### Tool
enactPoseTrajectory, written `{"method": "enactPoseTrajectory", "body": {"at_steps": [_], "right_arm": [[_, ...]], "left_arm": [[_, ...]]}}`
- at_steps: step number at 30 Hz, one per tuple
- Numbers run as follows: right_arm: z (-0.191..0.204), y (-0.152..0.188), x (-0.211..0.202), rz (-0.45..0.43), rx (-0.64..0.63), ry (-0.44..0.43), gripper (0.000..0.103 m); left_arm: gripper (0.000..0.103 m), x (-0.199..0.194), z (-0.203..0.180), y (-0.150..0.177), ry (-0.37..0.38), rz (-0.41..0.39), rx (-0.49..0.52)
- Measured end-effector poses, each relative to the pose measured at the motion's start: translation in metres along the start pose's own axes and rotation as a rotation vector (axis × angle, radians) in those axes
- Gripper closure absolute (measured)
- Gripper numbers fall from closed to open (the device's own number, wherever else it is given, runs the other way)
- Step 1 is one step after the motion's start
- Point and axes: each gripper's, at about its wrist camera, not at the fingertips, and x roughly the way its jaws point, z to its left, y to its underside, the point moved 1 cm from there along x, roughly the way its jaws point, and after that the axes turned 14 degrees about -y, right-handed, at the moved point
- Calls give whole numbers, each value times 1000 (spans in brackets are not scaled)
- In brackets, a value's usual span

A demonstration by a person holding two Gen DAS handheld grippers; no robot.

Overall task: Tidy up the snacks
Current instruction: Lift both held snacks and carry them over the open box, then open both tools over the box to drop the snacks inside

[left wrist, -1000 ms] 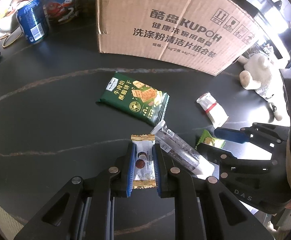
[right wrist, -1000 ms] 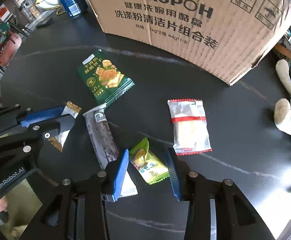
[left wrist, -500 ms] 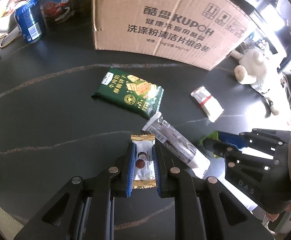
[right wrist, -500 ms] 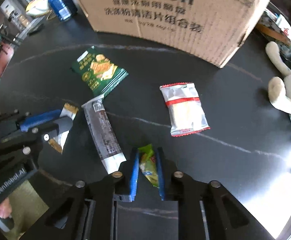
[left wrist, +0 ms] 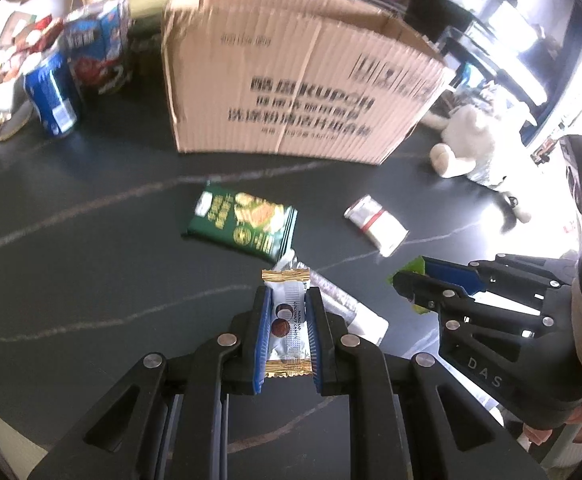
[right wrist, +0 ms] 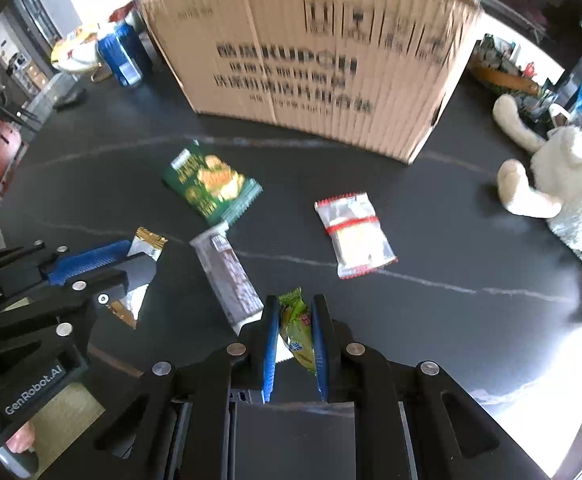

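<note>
The left gripper [left wrist: 287, 330] is clamping a small white snack packet with gold ends [left wrist: 287, 326] between its fingers, and the right gripper [right wrist: 295, 334] is squeezing a small green snack pouch [right wrist: 297, 326] the same way. Both are hanging above the black marbled table [left wrist: 91, 264], with the open brown cardboard box [left wrist: 291, 92] at 12 o'clock. I think the slippery foil may be sliding out, because each grip is narrow. The grey wrapped bar [right wrist: 227, 276], lying just below at 11 o'clock, could be knocked.
</note>
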Motion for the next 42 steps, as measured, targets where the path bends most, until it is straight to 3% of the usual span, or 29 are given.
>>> {"method": "enactPoseTrajectory", "body": {"at_steps": [22,34,42], "right_arm": [[43,-66,-89,-382,48,-24,86],[47,-103,-110,-493,34,-27,86],[34,-129,-100,-503,43,-5,86]], "left_arm": [[85,-86,15,-70,26,-228,94],[85,-96,19,-115,36,-283,118],[85,-85,19,-149,29,-312,137]]}}
